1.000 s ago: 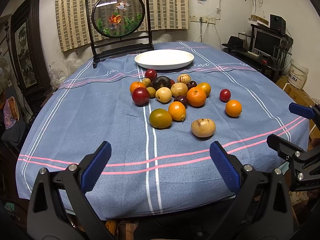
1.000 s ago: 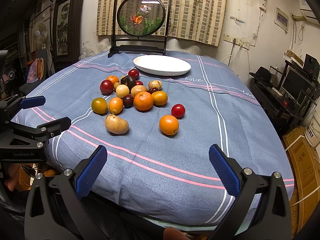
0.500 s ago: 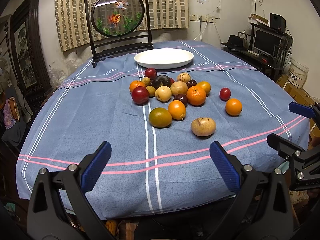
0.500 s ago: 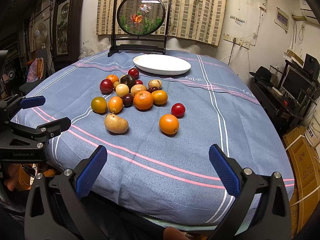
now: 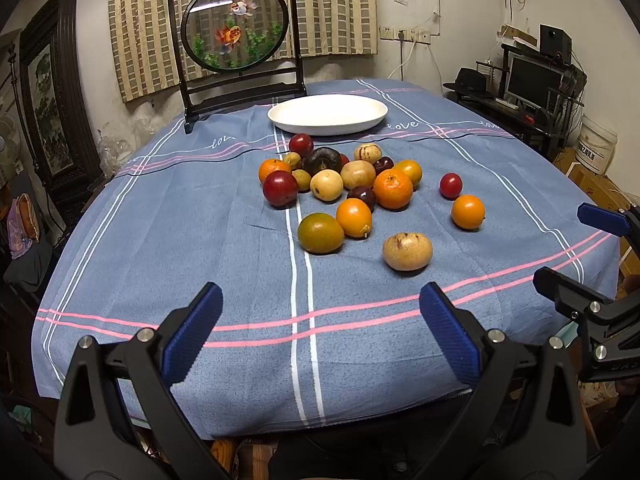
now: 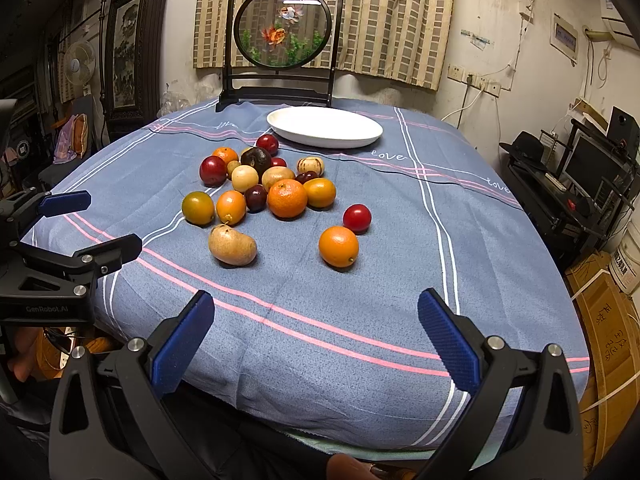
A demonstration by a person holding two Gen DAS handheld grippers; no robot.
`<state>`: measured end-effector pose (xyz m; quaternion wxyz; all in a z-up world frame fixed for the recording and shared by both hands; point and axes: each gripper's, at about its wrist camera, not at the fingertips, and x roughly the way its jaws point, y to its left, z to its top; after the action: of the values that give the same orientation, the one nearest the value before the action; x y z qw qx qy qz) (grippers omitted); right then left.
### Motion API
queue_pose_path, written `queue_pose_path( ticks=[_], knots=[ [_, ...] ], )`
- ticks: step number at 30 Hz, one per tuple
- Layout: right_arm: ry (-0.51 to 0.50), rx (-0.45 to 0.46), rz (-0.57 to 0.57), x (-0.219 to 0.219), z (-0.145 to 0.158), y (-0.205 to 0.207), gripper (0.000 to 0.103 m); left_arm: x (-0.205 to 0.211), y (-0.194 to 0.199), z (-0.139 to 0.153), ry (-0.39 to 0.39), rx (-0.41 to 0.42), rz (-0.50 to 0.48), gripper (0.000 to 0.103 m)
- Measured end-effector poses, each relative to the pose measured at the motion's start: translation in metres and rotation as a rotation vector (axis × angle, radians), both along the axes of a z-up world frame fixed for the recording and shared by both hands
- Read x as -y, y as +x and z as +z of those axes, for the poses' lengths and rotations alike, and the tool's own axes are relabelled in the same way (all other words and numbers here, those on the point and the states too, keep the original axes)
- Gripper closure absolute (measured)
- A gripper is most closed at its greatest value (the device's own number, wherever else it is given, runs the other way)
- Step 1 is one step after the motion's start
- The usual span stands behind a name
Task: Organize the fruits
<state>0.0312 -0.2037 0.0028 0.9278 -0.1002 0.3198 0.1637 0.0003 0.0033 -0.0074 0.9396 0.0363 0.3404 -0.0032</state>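
Several fruits lie loose on a blue tablecloth [image 5: 200, 240] in mid-table: oranges, red plums, tan pears and a green-brown fruit [image 5: 320, 233]. A tan pear [image 5: 407, 251] [image 6: 232, 245] and an orange [image 5: 467, 211] [image 6: 338, 246] lie nearest. Behind the pile stands an empty white plate [image 5: 328, 114] [image 6: 324, 127]. My left gripper [image 5: 320, 336] hangs open over the table's near edge, nothing between its blue pads. My right gripper [image 6: 316, 340] is open too, near the front edge, and shows at the right of the left wrist view [image 5: 576, 248].
A round fish screen in a black frame [image 5: 238, 36] [image 6: 282, 28] stands at the table's far end. Striped curtains hang behind. A desk with a monitor [image 5: 532, 80] and cardboard boxes [image 6: 600, 312] lie to the right. A dark framed picture [image 5: 52, 92] lies to the left.
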Motion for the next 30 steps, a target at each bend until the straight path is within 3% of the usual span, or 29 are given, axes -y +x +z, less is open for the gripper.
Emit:
queue_pose_path(
  ticks=[30],
  knots=[
    [-0.005, -0.008, 0.002, -0.0017, -0.0052, -0.0002, 0.001, -0.0006, 0.0006, -0.0018, 0.007, -0.007, -0.003, 0.003]
  ],
)
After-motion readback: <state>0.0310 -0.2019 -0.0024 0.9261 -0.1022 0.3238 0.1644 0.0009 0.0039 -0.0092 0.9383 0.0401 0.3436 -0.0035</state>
